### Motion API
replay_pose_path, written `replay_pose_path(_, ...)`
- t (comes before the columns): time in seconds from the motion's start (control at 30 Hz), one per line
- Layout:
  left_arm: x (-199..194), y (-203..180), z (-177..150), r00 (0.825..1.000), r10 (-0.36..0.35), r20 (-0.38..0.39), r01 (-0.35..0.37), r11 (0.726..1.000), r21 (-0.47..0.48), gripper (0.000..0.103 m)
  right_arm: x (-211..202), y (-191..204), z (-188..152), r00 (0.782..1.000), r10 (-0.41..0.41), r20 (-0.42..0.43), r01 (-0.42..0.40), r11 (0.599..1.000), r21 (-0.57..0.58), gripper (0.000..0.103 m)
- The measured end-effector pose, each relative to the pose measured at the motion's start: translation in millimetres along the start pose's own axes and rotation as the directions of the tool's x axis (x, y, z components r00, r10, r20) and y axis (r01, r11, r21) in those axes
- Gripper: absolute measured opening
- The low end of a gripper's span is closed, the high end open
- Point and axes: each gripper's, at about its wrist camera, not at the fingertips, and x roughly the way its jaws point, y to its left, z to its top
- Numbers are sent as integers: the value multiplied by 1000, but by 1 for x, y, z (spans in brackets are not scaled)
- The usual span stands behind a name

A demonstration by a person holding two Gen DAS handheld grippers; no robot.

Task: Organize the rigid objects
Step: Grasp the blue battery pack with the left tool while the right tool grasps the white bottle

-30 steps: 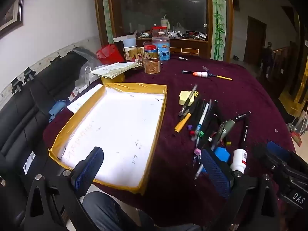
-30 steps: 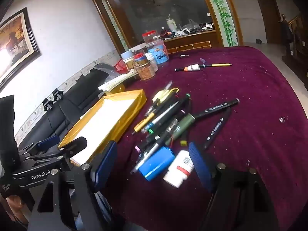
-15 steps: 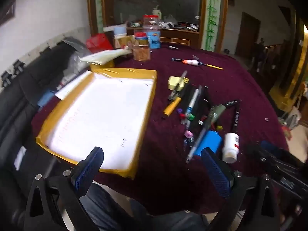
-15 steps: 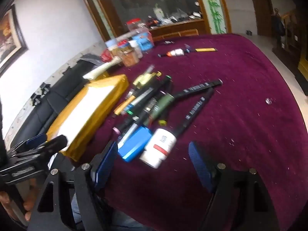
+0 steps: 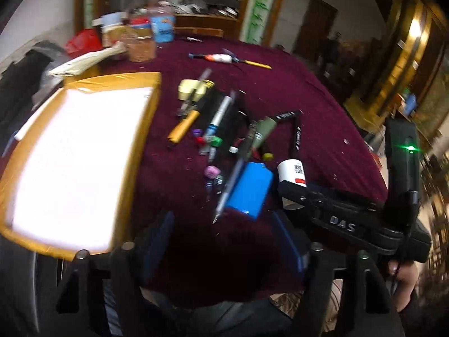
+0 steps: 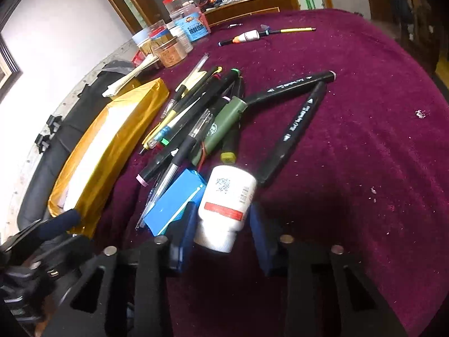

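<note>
Maroon cloth (image 6: 364, 129) holds a pen pile (image 6: 196, 112) beside the tray (image 5: 70, 154). Right gripper (image 6: 221, 236) has just been closing, jaws straddling the bottle (image 6: 227, 196) at the pile's near edge, contact unclear. Left gripper (image 5: 224, 247), also just closing, is spread and empty near the pile.

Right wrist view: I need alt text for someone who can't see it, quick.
The right gripper, whose jaws have just been closing, brackets a lying white bottle on a maroon tablecloth; contact is unclear. A blue box lies beside the bottle, a heap of pens and markers behind, and a yellow-edged tray to the left.
</note>
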Motion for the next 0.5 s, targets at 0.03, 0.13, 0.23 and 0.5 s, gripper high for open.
replay_pose_path(0.03, 5, -4, 4, 1000, -11, -5, 11, 1000, 15, 69, -4, -4, 0, 1000, -8, 3, 8, 1000, -6, 37)
replay_pose_path(0.13, 19, -25, 14, 999, -45, -14, 47, 994, 99, 64, -14, -17, 1, 1000, -17, 12, 17, 1000, 0, 37)
replay_pose_path(0.23, 41, -41, 22, 997, -67, -31, 72, 981, 179, 63, -25, -28, 2, 1000, -12, 24, 12, 1000, 2, 37)
replay_pose_path(0.5, 76, -37, 36, 991, -62, -118, 85, 975, 206, 41, -25, -35, 0, 999, -9, 37, 8, 1000, 18, 37)
